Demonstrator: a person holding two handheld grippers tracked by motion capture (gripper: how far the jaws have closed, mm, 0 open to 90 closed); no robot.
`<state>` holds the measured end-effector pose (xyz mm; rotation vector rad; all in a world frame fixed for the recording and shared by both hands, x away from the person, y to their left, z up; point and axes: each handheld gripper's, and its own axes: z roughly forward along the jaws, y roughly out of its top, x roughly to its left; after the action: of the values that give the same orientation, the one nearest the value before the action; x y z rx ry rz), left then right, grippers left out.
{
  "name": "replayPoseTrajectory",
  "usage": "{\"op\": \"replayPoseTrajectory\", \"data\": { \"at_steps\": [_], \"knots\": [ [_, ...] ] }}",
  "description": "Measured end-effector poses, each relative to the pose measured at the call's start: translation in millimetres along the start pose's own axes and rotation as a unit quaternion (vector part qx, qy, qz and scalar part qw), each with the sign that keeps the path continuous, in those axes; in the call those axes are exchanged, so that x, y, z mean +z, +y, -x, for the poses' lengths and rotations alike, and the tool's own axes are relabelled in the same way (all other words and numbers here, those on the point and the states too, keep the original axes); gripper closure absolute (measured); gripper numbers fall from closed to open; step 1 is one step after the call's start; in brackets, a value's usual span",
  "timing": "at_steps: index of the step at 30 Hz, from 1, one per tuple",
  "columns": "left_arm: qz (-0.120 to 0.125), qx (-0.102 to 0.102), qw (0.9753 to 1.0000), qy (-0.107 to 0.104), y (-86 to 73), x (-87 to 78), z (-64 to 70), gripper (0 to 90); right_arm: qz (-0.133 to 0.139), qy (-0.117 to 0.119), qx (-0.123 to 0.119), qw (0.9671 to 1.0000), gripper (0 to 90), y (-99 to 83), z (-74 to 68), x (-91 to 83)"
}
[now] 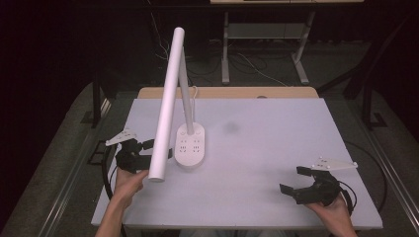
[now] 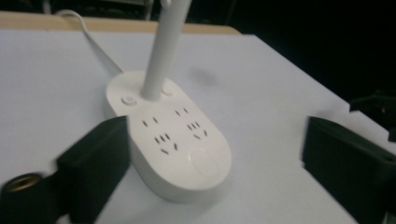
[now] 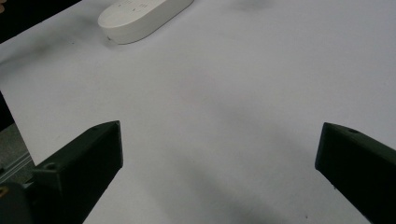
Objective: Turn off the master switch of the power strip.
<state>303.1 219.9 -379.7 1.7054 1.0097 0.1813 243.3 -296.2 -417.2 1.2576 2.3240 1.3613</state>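
the desk lamp [image 1: 189, 146] stands on the left part of the worktop [image 1: 276, 148], its oval socket base flat and its long white head tilted down over the front left. the left claw [image 1: 148, 153] sits wide open just beside the base, one jaw at its left edge, gripping nothing. the right claw [image 1: 296, 180] rests well apart at front right, wide open and empty. judgement: approach made; grasp or button press not yet done.

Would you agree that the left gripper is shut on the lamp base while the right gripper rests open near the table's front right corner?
Not quite: the left gripper is open, its jaws spread on either side of the lamp base, as the left gripper view shows. The right gripper is open near that corner.
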Motion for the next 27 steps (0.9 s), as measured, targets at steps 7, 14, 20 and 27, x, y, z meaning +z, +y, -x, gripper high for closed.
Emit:
{"op": "replayPoseTrajectory", "data": {
  "at_steps": [7, 14, 20, 27],
  "knots": [
    [-0.008, 0.011, 0.9998, -0.01, -14.6, 0.5, 11.3, 0.0, -0.001, 0.0, 0.003, 1.0, 0.3, -0.1, 0.0, -0.9],
    [-0.014, 0.027, 0.9993, -0.019, -29.2, 2.0, 21.2, 0.0, 0.001, 0.0, 0.001, 1.0, 0.3, -0.1, -0.2, -1.2],
    [-0.028, 0.031, 0.9988, -0.023, -43.0, 5.6, 27.2, 0.0, 0.001, 0.001, 0.001, 1.0, 0.3, -0.2, -0.5, -1.6],
    [-0.047, 0.047, 0.9971, -0.036, -56.4, 12.5, 36.5, 0.0, 0.002, 0.003, 0.0, 1.0, 0.3, -0.1, -2.1, -2.8]
  ]
}}
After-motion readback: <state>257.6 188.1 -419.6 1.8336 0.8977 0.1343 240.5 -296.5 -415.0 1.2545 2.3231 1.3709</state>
